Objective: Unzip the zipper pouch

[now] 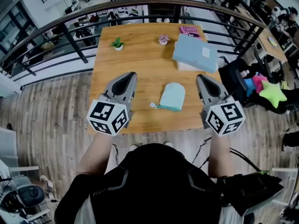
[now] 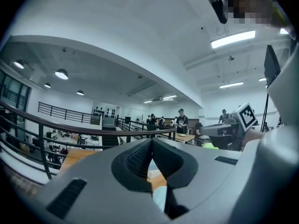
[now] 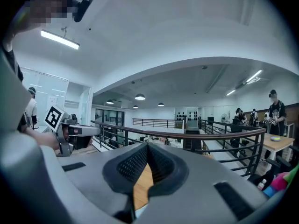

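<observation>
Wooden table (image 1: 140,55) carries a mint fabric zipper pouch (image 1: 173,96) near its front edge, between the left gripper (image 1: 128,75) and right gripper (image 1: 202,77), each with jaws pressed together on nothing; likely soft, light and floppy, it is best pinched at its left-end pull tab (image 1: 153,105).

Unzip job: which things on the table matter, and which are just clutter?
In the job: zipper pouch, its pull tab, left gripper and right gripper, both shut and empty.
Lying about: green plant, pink flower pot, pink book, pale blue box.
</observation>
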`<state>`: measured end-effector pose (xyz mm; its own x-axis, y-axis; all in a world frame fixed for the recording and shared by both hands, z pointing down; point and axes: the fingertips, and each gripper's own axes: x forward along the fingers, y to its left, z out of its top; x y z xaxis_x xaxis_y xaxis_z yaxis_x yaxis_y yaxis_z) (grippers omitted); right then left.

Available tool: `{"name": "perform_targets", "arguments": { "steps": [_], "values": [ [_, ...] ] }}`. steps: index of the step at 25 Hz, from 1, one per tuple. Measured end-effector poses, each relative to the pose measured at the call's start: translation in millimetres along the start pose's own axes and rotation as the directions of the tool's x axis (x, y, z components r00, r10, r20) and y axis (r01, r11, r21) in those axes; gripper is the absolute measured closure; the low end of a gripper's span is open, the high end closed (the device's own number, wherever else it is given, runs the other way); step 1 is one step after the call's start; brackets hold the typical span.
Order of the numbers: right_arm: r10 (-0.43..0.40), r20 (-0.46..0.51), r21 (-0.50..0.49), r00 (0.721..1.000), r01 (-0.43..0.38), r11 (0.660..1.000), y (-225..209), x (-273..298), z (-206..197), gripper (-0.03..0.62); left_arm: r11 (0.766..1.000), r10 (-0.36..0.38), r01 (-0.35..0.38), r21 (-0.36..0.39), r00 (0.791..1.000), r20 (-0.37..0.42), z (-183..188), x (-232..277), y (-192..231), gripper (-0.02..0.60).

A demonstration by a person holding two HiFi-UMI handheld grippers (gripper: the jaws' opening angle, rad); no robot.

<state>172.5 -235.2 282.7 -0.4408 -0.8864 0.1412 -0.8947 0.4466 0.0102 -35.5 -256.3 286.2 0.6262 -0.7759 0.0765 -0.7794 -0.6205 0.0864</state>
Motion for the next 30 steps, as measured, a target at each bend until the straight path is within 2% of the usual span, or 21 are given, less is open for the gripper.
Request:
{"name": "perform_targets", "arguments": {
  "steps": [8, 30],
  "values": [
    [0.01, -0.026, -0.008, 1.0, -0.01, 1.0, 0.5, 5.1, -4.4, 0.586, 0.998, 0.054, -0.054, 0.03, 0.999, -0.002, 0.6, -1.3, 3.0, 0.552],
    [-0.004, -0.018, -0.035, 1.0, 0.004, 0.999, -3.5, 6.8, -1.8, 0.586, 0.995, 0.083, -0.083, 0.051, 0.997, 0.009, 2.9, -0.8, 2.3, 0.552]
  ]
}}
